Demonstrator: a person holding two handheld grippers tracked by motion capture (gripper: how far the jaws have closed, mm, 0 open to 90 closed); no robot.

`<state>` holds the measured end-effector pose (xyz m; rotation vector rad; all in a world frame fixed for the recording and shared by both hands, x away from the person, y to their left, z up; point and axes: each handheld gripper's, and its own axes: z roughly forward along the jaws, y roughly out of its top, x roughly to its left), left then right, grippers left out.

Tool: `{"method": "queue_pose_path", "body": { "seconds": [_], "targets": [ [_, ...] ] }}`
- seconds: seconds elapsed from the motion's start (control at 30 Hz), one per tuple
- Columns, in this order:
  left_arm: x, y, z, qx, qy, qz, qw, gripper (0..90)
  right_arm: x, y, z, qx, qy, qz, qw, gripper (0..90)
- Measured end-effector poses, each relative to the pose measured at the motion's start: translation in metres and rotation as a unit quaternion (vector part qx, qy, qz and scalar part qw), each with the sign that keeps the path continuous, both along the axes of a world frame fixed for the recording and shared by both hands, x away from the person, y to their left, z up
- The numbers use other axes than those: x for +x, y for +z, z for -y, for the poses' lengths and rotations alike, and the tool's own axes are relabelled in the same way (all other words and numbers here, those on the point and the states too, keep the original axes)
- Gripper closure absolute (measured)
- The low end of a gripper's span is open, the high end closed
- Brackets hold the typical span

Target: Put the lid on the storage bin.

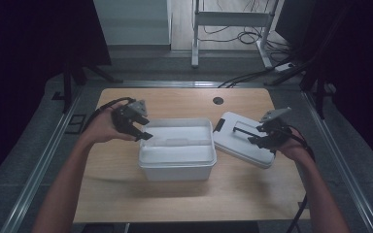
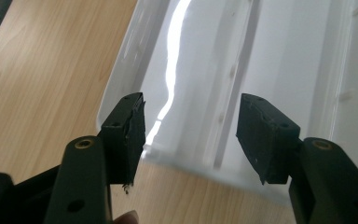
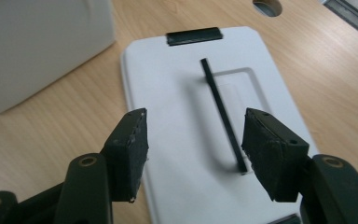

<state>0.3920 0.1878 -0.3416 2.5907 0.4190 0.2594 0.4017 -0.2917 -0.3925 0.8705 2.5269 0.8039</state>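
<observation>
A white open box (image 1: 177, 148) stands mid-table. Its white lid (image 1: 242, 139) lies flat to the right, with a thin black handle (image 1: 245, 131) on top and a black latch (image 1: 219, 125) at its far end. My left gripper (image 1: 144, 130) hovers at the box's left rim (image 2: 121, 88), open and empty, looking into the bare interior (image 2: 279, 60). My right gripper (image 1: 252, 139) hangs open just above the lid (image 3: 186, 121), its jaws on either side of the near end of the handle (image 3: 221, 107), not touching it. The latch (image 3: 194, 36) lies farther off.
The wooden table (image 1: 126, 194) has a cable hole (image 1: 218, 100) at the back. Bare wood lies in front of the box and at the far left. Metal rails run along both sides; a stand and cables are on the floor beyond.
</observation>
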Motion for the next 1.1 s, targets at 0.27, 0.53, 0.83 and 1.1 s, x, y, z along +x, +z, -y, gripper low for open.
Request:
{"method": "queue_pose_path", "body": {
  "seconds": [0.27,0.53,0.83,1.1],
  "targets": [
    [-0.014,-0.021,-0.038,-0.013,0.050,-0.001,0.9987,41.1,0.026,0.004,-0.005,-0.044,0.008,-0.010,0.9989,41.7],
    [-0.021,-0.057,-0.058,-0.022,0.098,-0.021,0.9947,39.6,0.059,-0.012,-0.018,-0.111,0.040,-0.057,0.9914,48.3],
    [-0.028,-0.101,-0.075,0.003,0.137,-0.036,0.9899,39.0,0.079,-0.034,-0.037,-0.174,0.069,-0.111,0.9760,64.2],
    [-0.031,-0.132,-0.075,0.000,0.147,-0.043,0.9882,38.6,0.083,-0.045,-0.053,-0.241,0.088,-0.111,0.9600,82.9]
  ]
}}
